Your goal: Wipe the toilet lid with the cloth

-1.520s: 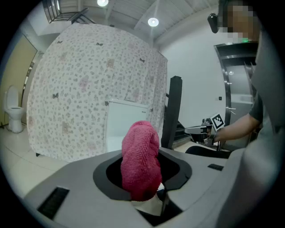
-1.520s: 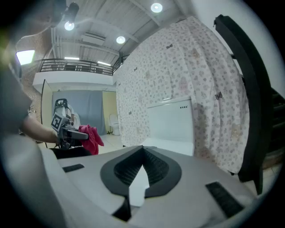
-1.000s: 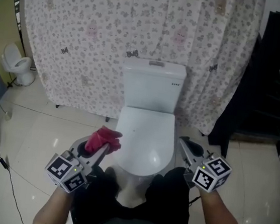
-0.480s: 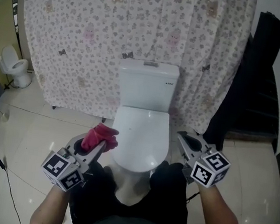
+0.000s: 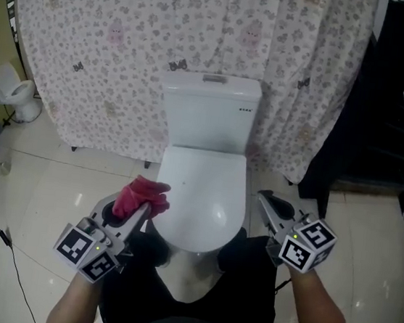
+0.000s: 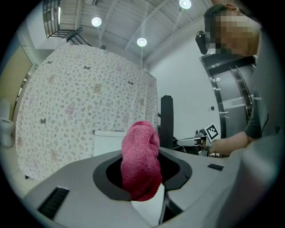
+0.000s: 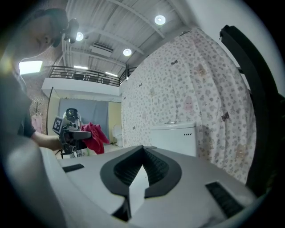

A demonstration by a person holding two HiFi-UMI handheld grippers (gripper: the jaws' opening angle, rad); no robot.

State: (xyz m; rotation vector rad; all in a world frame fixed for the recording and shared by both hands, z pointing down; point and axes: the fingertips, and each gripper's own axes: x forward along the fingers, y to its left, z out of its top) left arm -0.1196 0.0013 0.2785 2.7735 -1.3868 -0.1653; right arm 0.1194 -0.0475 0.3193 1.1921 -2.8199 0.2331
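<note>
Left gripper (image 5: 135, 218) clamped the pink cloth (image 5: 141, 196) just beside the left edge of the closed toilet lid (image 5: 202, 194), apparently not yet touching it; right gripper (image 5: 265, 200) was closed and empty at the lid's right; wiping well would mean pressing the cloth flat and sweeping in even, overlapping strokes.

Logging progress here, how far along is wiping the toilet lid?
Done: the left gripper is shut on the pink cloth. In hand: the cloth sits at the left edge of the closed lid; contact is unclear. Left: the wiping itself. The right gripper is shut and empty.
</note>
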